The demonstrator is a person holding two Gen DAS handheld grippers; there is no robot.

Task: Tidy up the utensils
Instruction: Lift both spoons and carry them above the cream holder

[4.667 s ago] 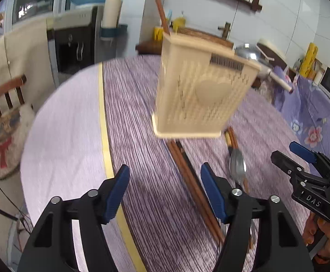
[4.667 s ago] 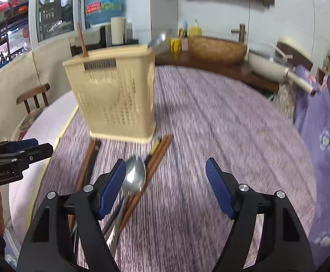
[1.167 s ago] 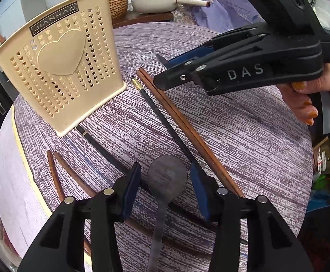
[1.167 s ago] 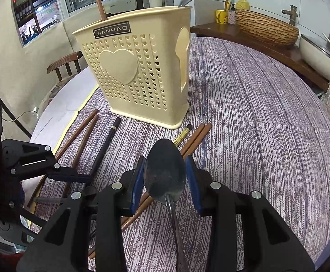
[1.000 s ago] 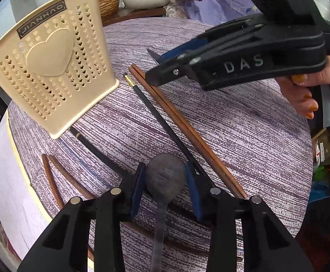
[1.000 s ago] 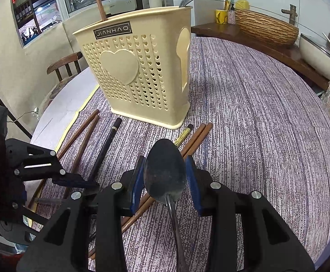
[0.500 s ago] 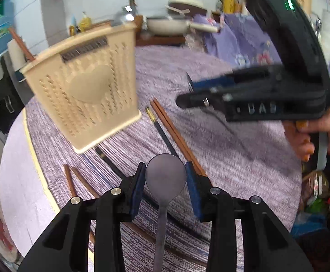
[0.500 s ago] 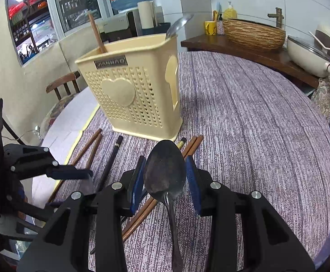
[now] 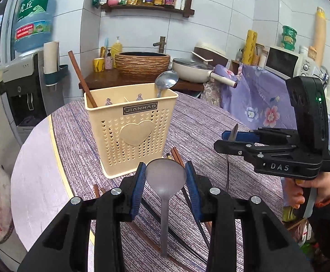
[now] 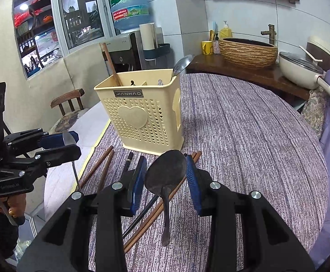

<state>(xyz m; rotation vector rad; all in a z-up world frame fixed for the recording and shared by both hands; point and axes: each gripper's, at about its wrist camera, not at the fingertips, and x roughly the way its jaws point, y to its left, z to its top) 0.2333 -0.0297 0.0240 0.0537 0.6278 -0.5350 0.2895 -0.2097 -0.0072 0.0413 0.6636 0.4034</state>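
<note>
A cream plastic utensil holder (image 9: 132,133) stands on the purple-clothed table, also in the right wrist view (image 10: 142,115). A spoon (image 9: 166,82) and a brown chopstick (image 9: 81,79) stand in it. My left gripper (image 9: 165,176) is shut on a metal spoon (image 9: 165,179), held above the table in front of the holder. My right gripper (image 10: 166,174) is shut on a second, darker spoon (image 10: 166,174), also held up. Several chopsticks (image 10: 101,167) lie on the cloth before the holder. Each gripper shows in the other's view, left one (image 10: 66,144), right one (image 9: 232,140).
The round table (image 10: 244,136) has a purple woven cloth and a pale strip on its left. A wooden chair (image 10: 68,103) stands to the left. A counter behind holds a woven basket (image 9: 142,63) and a white pan (image 9: 194,70).
Both grippers closed on a spoon each about a second ago and have since lifted them off the table, tilting up to face the holder.
</note>
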